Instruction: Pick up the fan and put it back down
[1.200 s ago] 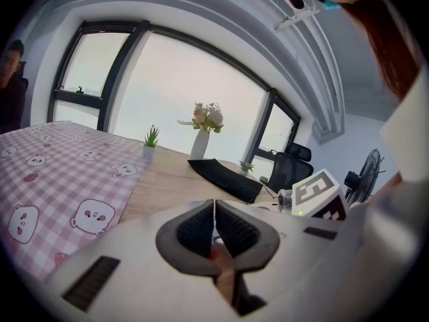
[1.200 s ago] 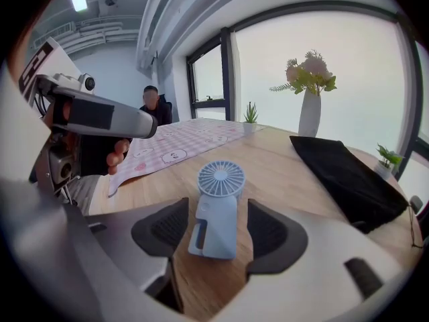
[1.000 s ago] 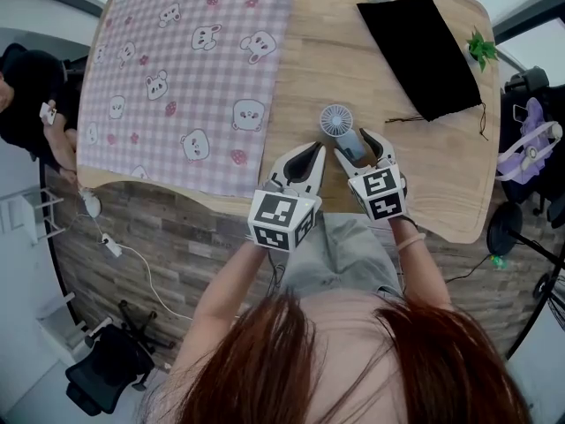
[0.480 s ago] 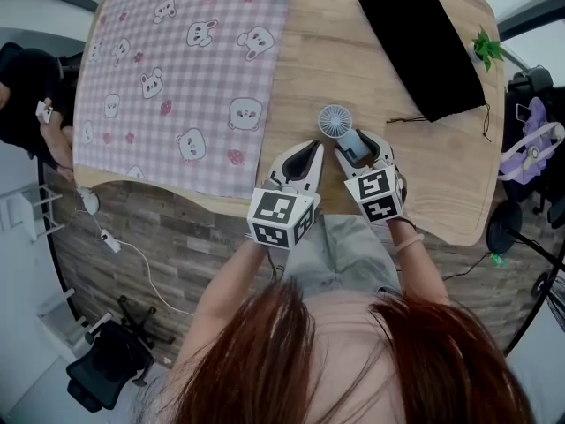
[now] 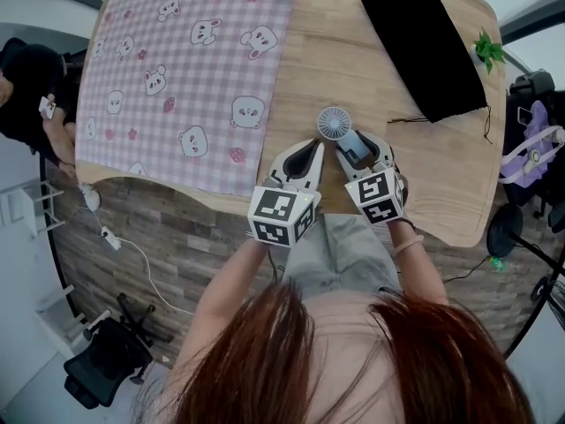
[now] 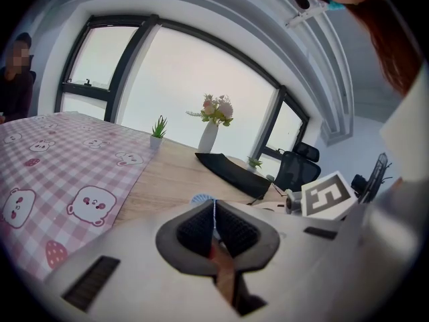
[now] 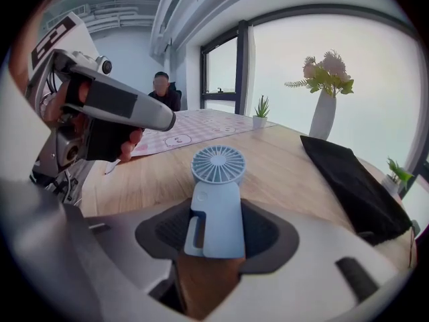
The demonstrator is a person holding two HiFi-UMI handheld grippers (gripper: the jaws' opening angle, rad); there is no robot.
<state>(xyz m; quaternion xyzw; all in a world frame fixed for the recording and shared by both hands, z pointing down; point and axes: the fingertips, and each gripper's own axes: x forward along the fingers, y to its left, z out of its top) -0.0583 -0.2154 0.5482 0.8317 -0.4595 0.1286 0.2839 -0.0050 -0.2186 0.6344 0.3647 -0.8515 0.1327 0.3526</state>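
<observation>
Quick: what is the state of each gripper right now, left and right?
Left gripper: shut, nothing between its jaws.
Right gripper: jaws closing, the fan between them, pads apparently not yet pressing on it.

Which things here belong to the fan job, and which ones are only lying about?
For the job: blue fan, on the wooden table; right gripper, jaws closing around its handle.
Lying about: pink bear cloth, black bag, flower vase, potted plants, shut left gripper.
</observation>
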